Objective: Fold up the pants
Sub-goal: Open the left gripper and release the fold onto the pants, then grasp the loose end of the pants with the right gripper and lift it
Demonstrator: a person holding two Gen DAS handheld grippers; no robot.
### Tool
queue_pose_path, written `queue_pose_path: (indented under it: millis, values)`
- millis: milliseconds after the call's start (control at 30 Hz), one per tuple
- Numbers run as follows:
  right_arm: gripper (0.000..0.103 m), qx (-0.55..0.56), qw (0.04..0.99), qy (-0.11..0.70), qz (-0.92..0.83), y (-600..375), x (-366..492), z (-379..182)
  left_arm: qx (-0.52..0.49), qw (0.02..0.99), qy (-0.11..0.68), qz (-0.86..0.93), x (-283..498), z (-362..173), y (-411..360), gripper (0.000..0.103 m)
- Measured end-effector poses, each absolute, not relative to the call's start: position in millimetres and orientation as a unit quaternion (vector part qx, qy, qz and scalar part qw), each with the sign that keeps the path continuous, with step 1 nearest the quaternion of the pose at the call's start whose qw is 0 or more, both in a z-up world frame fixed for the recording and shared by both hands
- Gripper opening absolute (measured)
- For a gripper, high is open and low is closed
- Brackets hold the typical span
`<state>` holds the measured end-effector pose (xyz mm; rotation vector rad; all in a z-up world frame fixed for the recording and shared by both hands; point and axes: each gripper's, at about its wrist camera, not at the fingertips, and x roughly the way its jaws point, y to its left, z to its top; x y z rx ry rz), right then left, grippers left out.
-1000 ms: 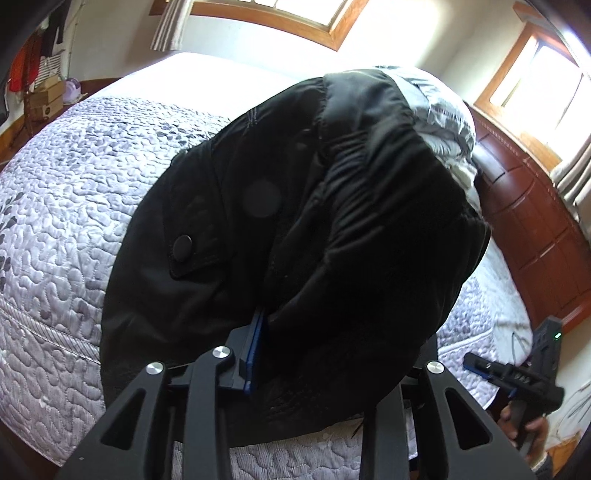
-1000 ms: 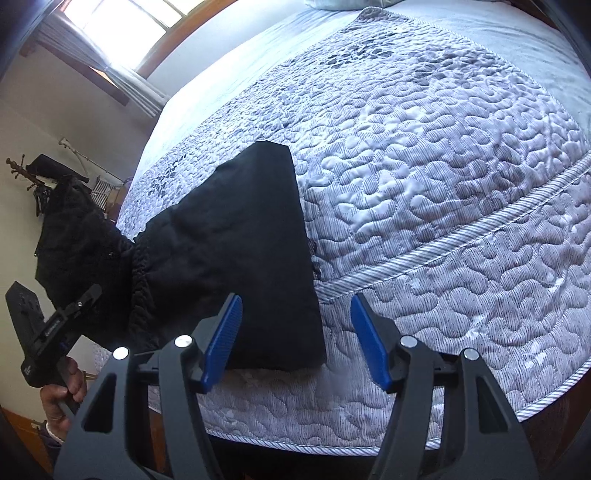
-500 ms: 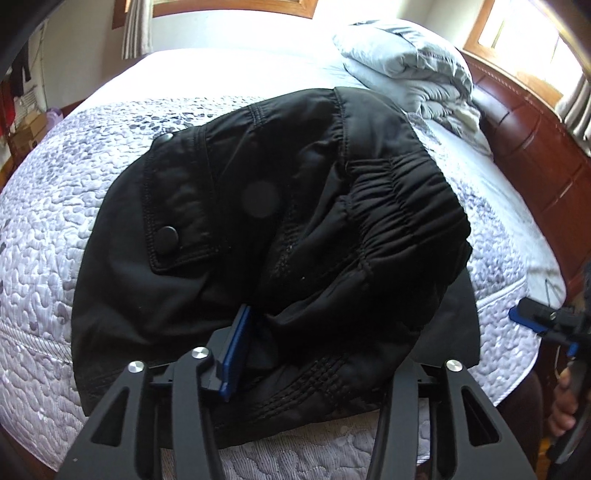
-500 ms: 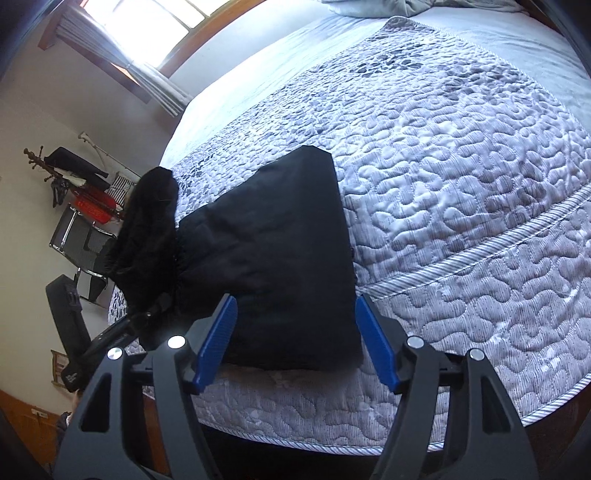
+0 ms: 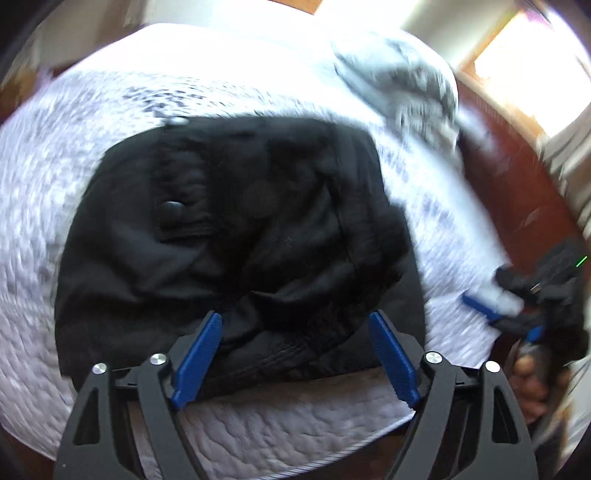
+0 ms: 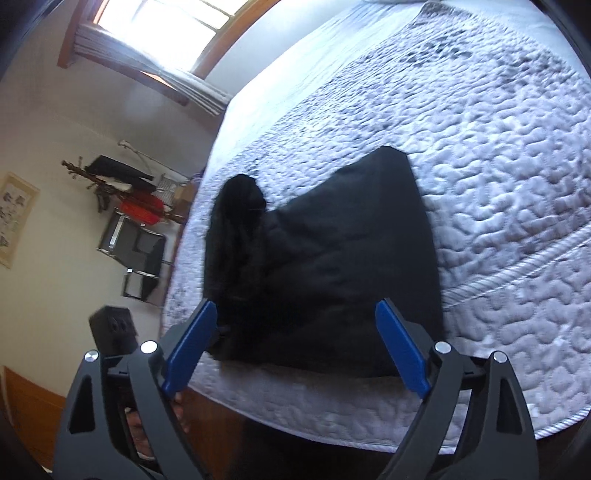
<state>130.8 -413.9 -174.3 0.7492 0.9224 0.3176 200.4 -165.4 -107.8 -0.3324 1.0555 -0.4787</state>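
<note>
Nearest, the left gripper has its 2 blue pads spread wide. They have just been opening, and the bunched waistband of the black pants lies loose between them, not pinched. The right gripper is likewise spread, its jaws also just opened, framing the near edge of the pants without pressing on it. Beyond them the pants lie folded in a thick bundle near the front edge of the bed's quilt, with a snap pocket facing up. Farther off are a grey pillow and a bright window. The fold looks laid down and released. To finish well, draw both grippers straight back without snagging cloth, then flatten the raised waistband hump.
</note>
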Motion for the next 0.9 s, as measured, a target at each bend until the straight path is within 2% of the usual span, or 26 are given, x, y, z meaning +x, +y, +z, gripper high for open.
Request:
queue_pose_path:
  millis: [100, 400, 900]
  values:
    - [0.09, 0.385, 0.792, 0.438, 0.183, -406, 145, -177, -0.215, 0.825, 0.481, -0.206, 193, -102, -133, 0.087]
    - [0.09, 0.409, 0.74, 0.492, 0.207, -368, 187, -200, -0.217, 0.828, 0.505, -0.108, 184, -134, -68, 0.089]
    - [0.09, 0.435, 0.705, 0.515, 0.22, -331, 235, -217, -0.216, 0.819, 0.524, -0.087, 184, -162, -52, 0.092]
